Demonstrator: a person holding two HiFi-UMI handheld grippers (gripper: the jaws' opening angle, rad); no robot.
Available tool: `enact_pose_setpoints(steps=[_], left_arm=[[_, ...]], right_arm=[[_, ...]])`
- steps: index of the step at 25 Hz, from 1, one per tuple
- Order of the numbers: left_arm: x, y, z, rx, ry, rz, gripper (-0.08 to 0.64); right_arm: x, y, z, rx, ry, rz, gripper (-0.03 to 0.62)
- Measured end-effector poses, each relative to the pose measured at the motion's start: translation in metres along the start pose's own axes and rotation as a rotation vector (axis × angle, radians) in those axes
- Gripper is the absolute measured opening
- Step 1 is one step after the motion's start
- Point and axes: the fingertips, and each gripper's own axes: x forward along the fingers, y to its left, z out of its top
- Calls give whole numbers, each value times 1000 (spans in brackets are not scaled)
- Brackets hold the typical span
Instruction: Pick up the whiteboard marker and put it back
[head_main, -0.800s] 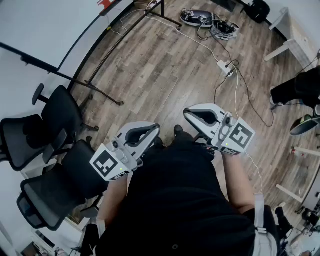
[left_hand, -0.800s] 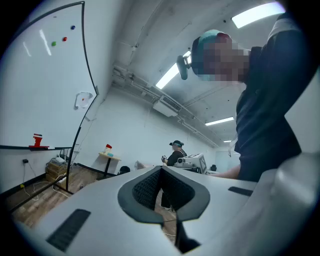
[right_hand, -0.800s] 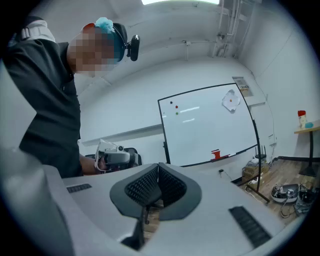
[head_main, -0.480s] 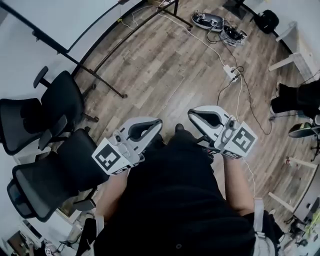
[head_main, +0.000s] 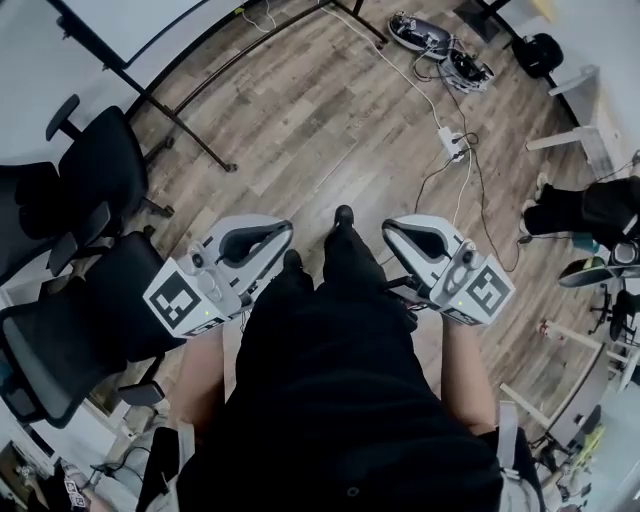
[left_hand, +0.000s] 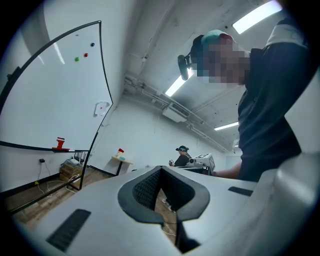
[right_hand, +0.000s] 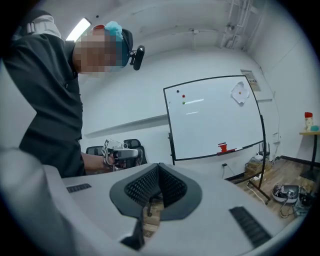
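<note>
I cannot make out a whiteboard marker in any view. The whiteboard (left_hand: 50, 90) stands on a black frame; a small red object (left_hand: 60, 144) sits on its tray. In the right gripper view the whiteboard (right_hand: 215, 120) and the red object (right_hand: 223, 147) show again. My left gripper (head_main: 280, 232) and right gripper (head_main: 392, 232) are held close to the person's waist, over the wooden floor and far from the board. The left gripper (left_hand: 161, 170) is shut with nothing in it. The right gripper (right_hand: 158, 167) is shut and empty too.
Black office chairs (head_main: 95, 170) stand at the left, one (head_main: 70, 340) close to my left gripper. The whiteboard stand's legs (head_main: 190, 135) cross the floor ahead. Cables and a power strip (head_main: 452, 140) lie at the upper right. Another person's legs (head_main: 580, 210) are at the right.
The person has stepped forward, one foot now ahead between the grippers. My left gripper has drifted left toward the chairs. Both grippers stay shut and empty.
</note>
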Motion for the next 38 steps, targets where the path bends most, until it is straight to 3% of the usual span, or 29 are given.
enact_pose_setpoints(steps=[7, 16, 22, 30, 34, 38], left_arm=[[35, 54, 3, -34, 24, 67, 12], [160, 138, 15, -42, 58, 89, 12], [233, 175, 36, 10, 94, 118, 12], [256, 248, 39, -16, 112, 163, 12], [257, 306, 51, -16, 76, 142, 12], [261, 353, 81, 20, 46, 28, 12]], right_arm=[[5, -78, -2, 48, 32, -1, 20], [-16, -222, 5, 106, 17, 8, 20], [-24, -302, 19, 122, -21, 69, 21], [12, -377, 26, 153, -41, 81, 20], [54, -409, 27, 146, -10, 56, 20], [106, -440, 51, 126, 29, 43, 20]])
